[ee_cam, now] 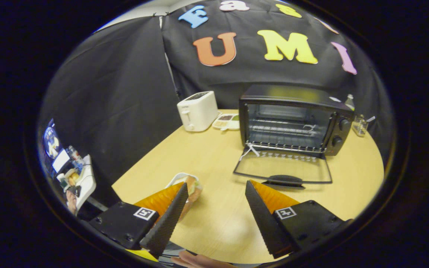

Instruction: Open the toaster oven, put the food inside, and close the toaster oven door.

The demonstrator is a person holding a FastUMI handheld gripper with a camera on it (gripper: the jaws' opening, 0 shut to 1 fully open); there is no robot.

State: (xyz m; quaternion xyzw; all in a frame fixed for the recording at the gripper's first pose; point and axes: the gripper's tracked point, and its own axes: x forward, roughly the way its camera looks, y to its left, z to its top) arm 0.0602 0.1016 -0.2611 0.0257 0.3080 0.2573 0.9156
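- Toaster oven (292, 121) is standing on the far part of the wooden table (214, 223), well beyond my fingers and a little to the right, with its back to the black cloth wall.
- Its glass door (283, 169) is lying fully open, flat on the table, with the dark handle (285, 180) pointing toward me, and the wire rack inside is showing.
- Two round knobs (340, 132) are sitting one above the other on the right side of the oven front.
- I am holding my gripper (214, 191) wide apart over the table, with nothing between the fingers (168, 219).
- The tip of my right finger is coming near the door handle, but it is not touching it.
- The food (192, 190) is lying in a white dish at the near left edge of the table, partly hidden behind the tip of my left finger.
- A white toaster (197, 111) is standing to the left of the oven, and a small tray (227, 121) is lying between them.
- A small clear container (359, 125) is standing just to the right of the oven.
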